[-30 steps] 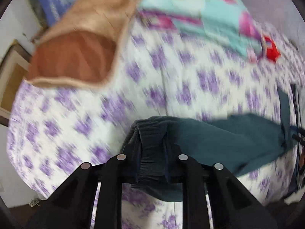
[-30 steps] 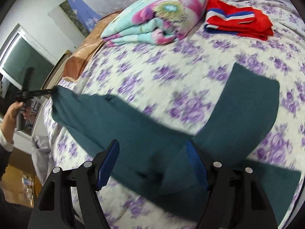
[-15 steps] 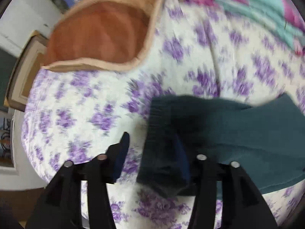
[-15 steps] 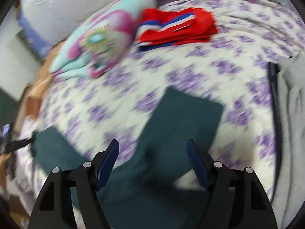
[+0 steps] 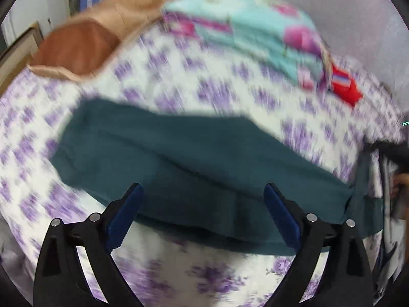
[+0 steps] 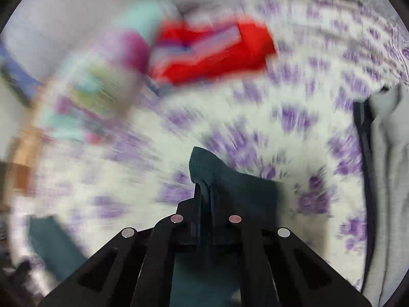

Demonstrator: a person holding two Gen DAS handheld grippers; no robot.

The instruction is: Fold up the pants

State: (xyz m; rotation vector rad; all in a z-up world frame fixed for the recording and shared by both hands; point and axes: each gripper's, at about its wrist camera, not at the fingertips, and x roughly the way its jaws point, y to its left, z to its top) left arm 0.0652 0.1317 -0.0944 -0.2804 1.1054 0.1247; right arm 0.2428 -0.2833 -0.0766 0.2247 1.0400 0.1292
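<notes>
Dark teal pants point(image 5: 194, 163) lie stretched across a white bedsheet with purple flowers point(image 5: 230, 94). In the left wrist view my left gripper point(image 5: 203, 194) hovers over the pants, its jaws still opening wide, blue pads point(image 5: 278, 212) apart and pressing on nothing. In the right wrist view my right gripper point(image 6: 205, 192) is shut on a hem corner of the teal pants point(image 6: 204, 166), which pokes up past the fingertips. More teal cloth point(image 6: 51, 240) shows at the lower left of that blurred view.
A folded floral blanket point(image 5: 255, 33) and a brown pillow point(image 5: 76, 48) lie at the head of the bed. A red striped garment point(image 6: 212, 51) rests beside the blanket. Grey clothing point(image 6: 388, 179) sits at the right bed edge. A person's hand point(image 5: 401, 181) shows far right.
My left gripper let go of the waistband and opened wide; the pants now lie flat on the sheet. My right gripper went from open above the leg to shut on its hem.
</notes>
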